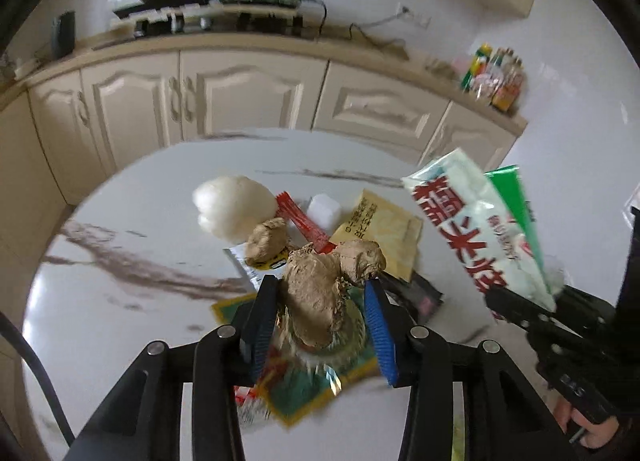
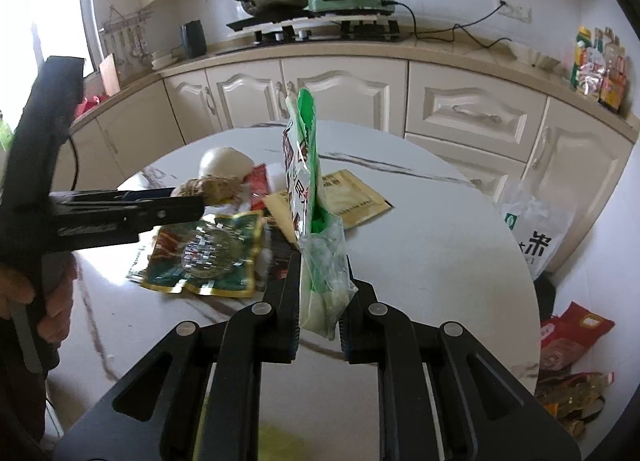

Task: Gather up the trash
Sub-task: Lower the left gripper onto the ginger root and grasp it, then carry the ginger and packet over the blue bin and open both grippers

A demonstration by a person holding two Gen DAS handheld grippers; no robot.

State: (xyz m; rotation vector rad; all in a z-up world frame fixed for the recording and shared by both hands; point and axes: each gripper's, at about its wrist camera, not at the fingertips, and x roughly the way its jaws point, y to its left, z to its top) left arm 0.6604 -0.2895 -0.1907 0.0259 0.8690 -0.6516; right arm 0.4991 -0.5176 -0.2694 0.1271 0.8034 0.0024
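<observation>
A knobbly brown piece of ginger (image 1: 316,301) sits between the blue pads of my left gripper (image 1: 320,283), which is shut on it just above the pile of wrappers. The right wrist view shows that gripper (image 2: 188,201) from the side, with the ginger (image 2: 208,187) at its tip, clear of the round marble table (image 2: 420,261). My right gripper (image 2: 324,273) is shut on the lower end of a white-and-green bag with red characters (image 2: 304,165) and holds it upright. In the left wrist view the bag (image 1: 468,221) and right gripper (image 1: 520,301) are at the right.
On the table lie a green foil wrapper (image 2: 208,253), a yellow sachet (image 1: 380,229), a red sachet (image 1: 300,221), a second ginger piece (image 1: 268,241), a white round lump (image 1: 232,205) and a white cube (image 1: 324,209). A plastic bag (image 2: 532,221) and wrappers (image 2: 572,341) lie right of the table.
</observation>
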